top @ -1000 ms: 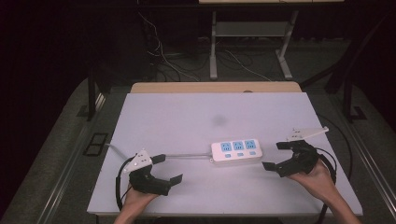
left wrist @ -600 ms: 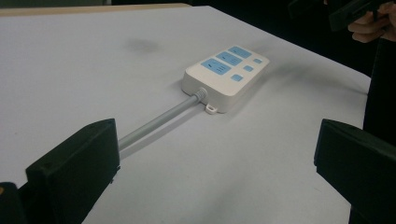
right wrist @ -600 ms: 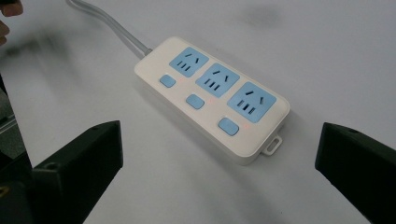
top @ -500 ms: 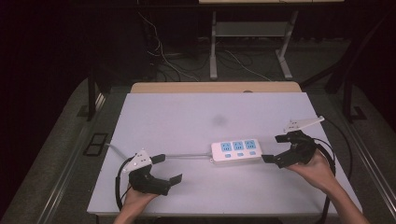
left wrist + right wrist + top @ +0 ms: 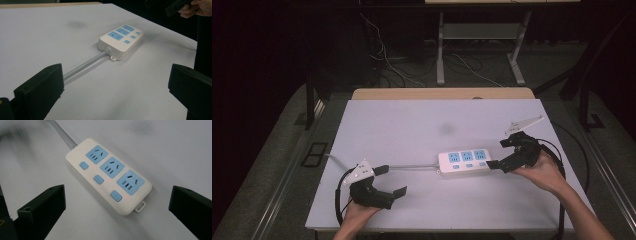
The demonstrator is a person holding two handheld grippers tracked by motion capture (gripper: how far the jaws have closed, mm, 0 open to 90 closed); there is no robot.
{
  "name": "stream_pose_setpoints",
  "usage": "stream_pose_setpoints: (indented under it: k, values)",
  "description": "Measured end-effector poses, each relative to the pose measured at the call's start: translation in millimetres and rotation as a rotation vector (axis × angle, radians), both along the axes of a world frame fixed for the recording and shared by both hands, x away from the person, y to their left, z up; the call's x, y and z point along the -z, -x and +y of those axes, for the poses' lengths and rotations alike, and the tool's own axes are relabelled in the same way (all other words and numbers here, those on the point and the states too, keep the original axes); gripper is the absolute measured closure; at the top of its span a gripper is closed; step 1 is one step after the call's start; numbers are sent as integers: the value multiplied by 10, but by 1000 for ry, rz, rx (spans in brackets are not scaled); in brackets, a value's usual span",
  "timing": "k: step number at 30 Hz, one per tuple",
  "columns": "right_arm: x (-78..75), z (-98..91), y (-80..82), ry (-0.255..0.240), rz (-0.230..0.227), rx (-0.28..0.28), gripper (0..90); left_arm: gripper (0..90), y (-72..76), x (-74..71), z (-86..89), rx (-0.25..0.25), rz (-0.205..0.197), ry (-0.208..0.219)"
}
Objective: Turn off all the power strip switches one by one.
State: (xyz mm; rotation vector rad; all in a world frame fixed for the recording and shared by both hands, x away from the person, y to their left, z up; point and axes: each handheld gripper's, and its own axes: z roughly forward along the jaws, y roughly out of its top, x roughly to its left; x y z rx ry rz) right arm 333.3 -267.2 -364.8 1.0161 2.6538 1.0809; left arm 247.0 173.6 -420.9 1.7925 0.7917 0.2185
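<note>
A white power strip point(image 5: 464, 162) with three blue sockets and three blue switches lies flat on the white table point(image 5: 412, 125). Its grey cable point(image 5: 412, 167) runs left from it. My left gripper point(image 5: 392, 181) is open near the table's front left, its jaws either side of the cable's line; ahead of it lie the cable point(image 5: 85, 65) and the strip point(image 5: 121, 40). My right gripper point(image 5: 498, 154) is open at the strip's right end, held just above it. The strip point(image 5: 107, 175) lies between its spread jaws, small red lights glowing beside the switches.
A faint dark smudge point(image 5: 446, 129) marks the table behind the strip. A wooden strip point(image 5: 442, 93) edges the table's far side. Beyond it stand metal legs point(image 5: 440, 50) and loose floor cables point(image 5: 387, 65). The other hand point(image 5: 197, 7) shows at the left gripper view's top right.
My right gripper has moved left and slightly away from the person, closing in on the strip's right end. The left gripper and the strip have stayed put.
</note>
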Motion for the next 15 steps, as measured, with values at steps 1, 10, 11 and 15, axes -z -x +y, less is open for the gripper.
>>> stream_pose_setpoints:
  k: [1, 10, 11, 15]
  values:
    - [0, 0, 0, 0, 0, 0, 7, 0, 0, 0, 0, -1, 0, 0]
    - [76, 71, -75, 22, 18, -45, 143, 0, 2, -5, 8, 2, -3, 7]
    - [74, 66, -76, 15, 19, -61, 195, 0, 1, -4, 9, 2, -3, 5]
    - [73, 69, -91, 20, 19, -78, 347, 0, 0, -4, 7, 3, -4, 3]
